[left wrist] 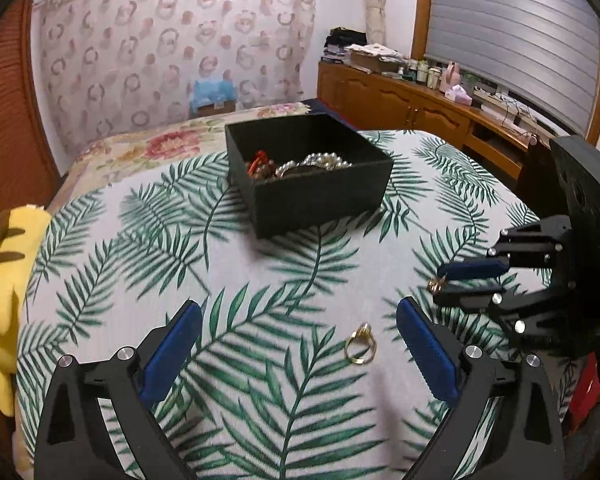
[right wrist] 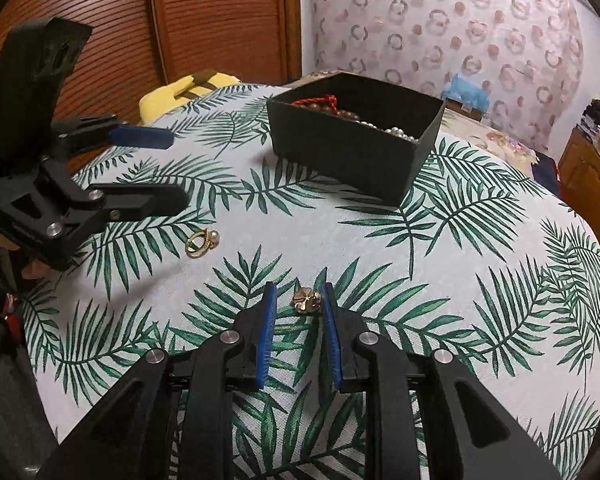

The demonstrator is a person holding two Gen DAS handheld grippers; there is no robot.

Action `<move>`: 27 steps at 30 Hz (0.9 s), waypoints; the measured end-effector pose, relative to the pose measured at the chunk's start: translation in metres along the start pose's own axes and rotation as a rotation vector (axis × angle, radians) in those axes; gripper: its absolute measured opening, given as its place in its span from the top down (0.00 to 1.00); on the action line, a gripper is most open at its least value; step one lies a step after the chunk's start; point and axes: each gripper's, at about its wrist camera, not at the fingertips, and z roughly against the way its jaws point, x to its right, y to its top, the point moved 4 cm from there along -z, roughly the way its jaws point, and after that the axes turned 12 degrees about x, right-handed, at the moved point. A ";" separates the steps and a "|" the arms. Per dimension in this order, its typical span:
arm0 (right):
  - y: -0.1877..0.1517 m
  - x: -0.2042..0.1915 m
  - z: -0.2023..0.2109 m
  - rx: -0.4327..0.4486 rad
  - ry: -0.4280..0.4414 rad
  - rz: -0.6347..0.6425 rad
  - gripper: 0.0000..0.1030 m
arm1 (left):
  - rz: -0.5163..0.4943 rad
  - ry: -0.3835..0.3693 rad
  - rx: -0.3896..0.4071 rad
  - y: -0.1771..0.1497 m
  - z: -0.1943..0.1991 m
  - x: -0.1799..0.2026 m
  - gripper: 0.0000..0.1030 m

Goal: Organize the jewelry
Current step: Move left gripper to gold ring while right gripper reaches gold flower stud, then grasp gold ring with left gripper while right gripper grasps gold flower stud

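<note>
A black open box [left wrist: 320,196] stands on the leaf-print cloth and holds a pearl strand [left wrist: 320,162] and a red-corded bead string [left wrist: 260,164]; it also shows in the right wrist view [right wrist: 352,156]. A gold ring with a pearl [left wrist: 360,346] lies on the cloth between the wide-open fingers of my left gripper [left wrist: 300,332]; the right wrist view shows the ring [right wrist: 201,242] below that gripper [right wrist: 176,168]. My right gripper [right wrist: 300,300] has its fingers narrowly apart around a small gold flower piece [right wrist: 306,299], which touches the right pad. In the left wrist view that piece [left wrist: 436,283] sits at its fingertips [left wrist: 440,282].
A yellow plush toy [left wrist: 4,292] lies at the cloth's left edge. A floral bedspread [left wrist: 160,144] lies behind the box. A wooden cabinet [left wrist: 400,104] with clutter runs along the right wall. A wooden slatted door [right wrist: 180,20] is on the left.
</note>
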 end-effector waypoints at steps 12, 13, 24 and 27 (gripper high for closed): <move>0.001 0.001 0.002 0.011 -0.013 0.015 0.84 | -0.026 -0.041 -0.023 -0.011 0.005 0.011 0.17; 0.001 0.001 0.003 0.016 -0.014 0.012 0.84 | -0.026 -0.044 -0.026 -0.011 0.004 0.012 0.23; 0.006 0.005 0.017 0.059 -0.013 -0.014 0.84 | -0.082 -0.081 -0.075 -0.019 -0.006 0.034 0.58; 0.006 0.005 0.017 0.059 -0.012 -0.015 0.84 | -0.105 -0.077 -0.084 -0.019 -0.009 0.037 0.63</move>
